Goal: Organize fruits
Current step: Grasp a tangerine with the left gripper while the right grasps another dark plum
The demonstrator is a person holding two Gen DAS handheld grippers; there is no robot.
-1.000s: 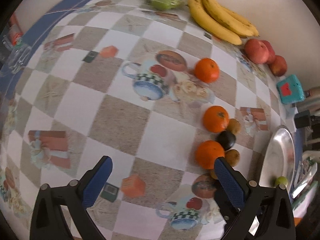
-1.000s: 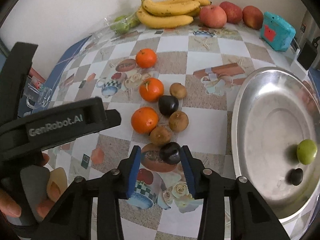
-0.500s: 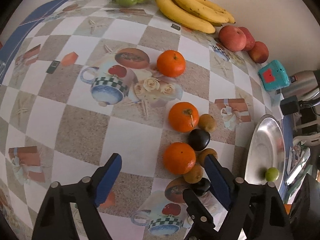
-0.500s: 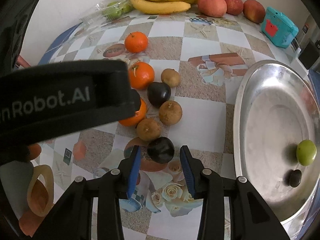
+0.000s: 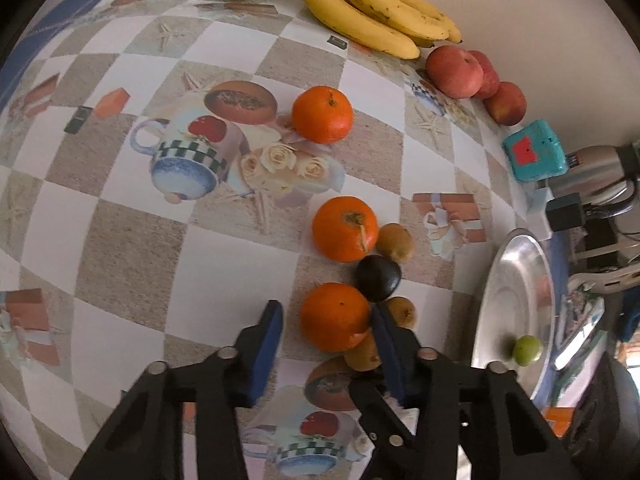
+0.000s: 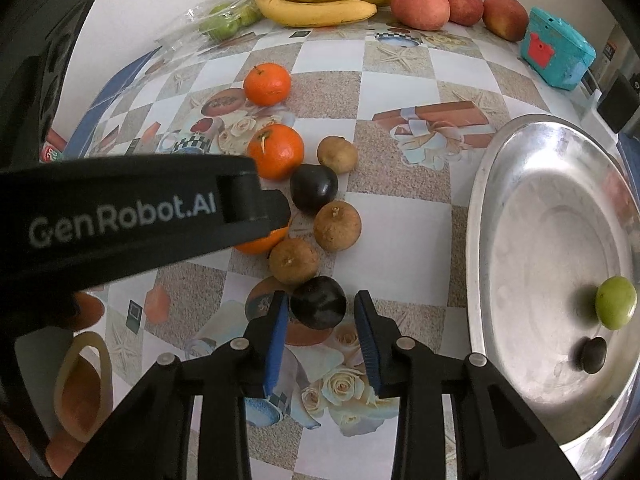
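From the left wrist camera, the left gripper [image 5: 326, 334] points down at a checked, picture-printed tablecloth [image 5: 132, 240]. Its jaws are closing around the nearest orange [image 5: 335, 316]: the right pad touches the fruit's side, while the left pad stands a little off it. A dark plum [image 5: 378, 278] lies just beyond that orange, with small brown fruits [image 5: 402, 312] beside it. A second orange [image 5: 345, 228] sits farther off, and a third orange [image 5: 322, 114] farther still. At the far edge lie a bunch of bananas [image 5: 376, 12], red apples [image 5: 454, 68] and a teal box [image 5: 534, 156]. To the right stands a steel tray [image 5: 508, 292] with a green fruit [image 5: 527, 350] in it.

From the right wrist camera, the right gripper [image 6: 322, 324] points down at another dark plum [image 6: 318, 302], which lies on the cloth between its blue pads. The jaws are closing; the left pad looks about touching, the right pad shows a gap (so no firm grip). Just beyond lie a brown fruit [image 6: 294, 260] and a second one [image 6: 337, 226]. The left gripper's black body [image 6: 132, 216] crosses the left side, hiding most of an orange. The tray [image 6: 500, 200] on the right holds the green fruit [image 6: 615, 307] and a small dark fruit [image 6: 593, 354].
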